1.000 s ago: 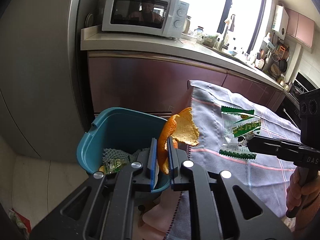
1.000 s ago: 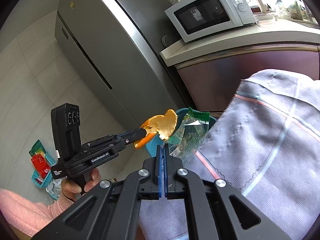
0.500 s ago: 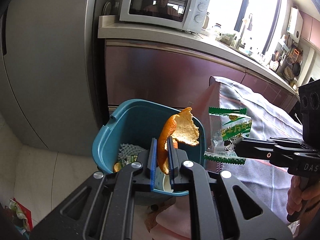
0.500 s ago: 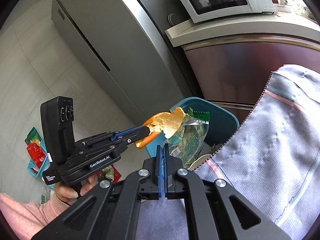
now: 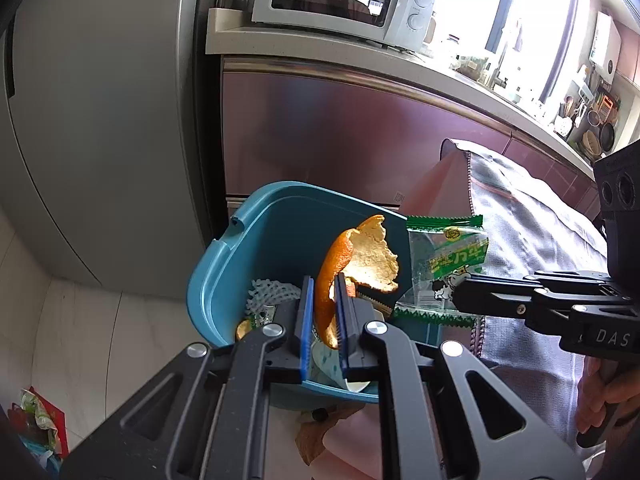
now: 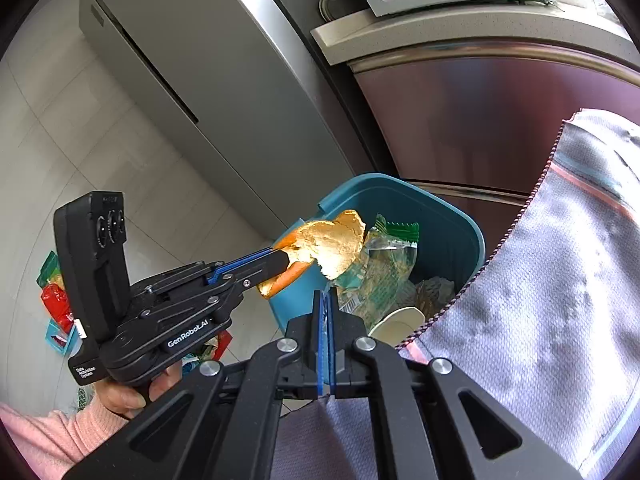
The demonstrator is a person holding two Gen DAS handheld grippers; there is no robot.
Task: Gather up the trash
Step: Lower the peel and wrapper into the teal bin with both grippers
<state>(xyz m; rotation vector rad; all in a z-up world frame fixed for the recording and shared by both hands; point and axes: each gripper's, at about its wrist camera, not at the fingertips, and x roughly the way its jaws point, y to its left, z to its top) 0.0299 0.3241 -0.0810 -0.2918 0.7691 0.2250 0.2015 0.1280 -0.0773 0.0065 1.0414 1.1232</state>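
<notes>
My left gripper (image 5: 323, 282) is shut on a curled orange peel (image 5: 360, 264), holding it over the open teal bin (image 5: 256, 240). From the right, my right gripper (image 5: 456, 300) reaches in, shut on a clear wrapper with green print (image 5: 448, 268) at the bin's right rim. In the right wrist view the right gripper (image 6: 324, 298) pinches the wrapper (image 6: 380, 272) above the bin (image 6: 448, 216), and the left gripper (image 6: 284, 260) holds the peel (image 6: 328, 244) beside it. White netting, a paper cup and other scraps lie inside the bin.
A grey cloth with pink stripes (image 5: 532, 240) covers the table to the right of the bin. Behind stand a steel fridge (image 5: 100, 120), maroon cabinets (image 5: 340, 132) and a microwave (image 5: 344, 0) on the counter. Packets lie on the tiled floor (image 6: 56, 300).
Both grippers have moved leftward and down from over the cloth to above the bin, carrying the peel and the wrapper. The bin now sits closer and larger in both views.
</notes>
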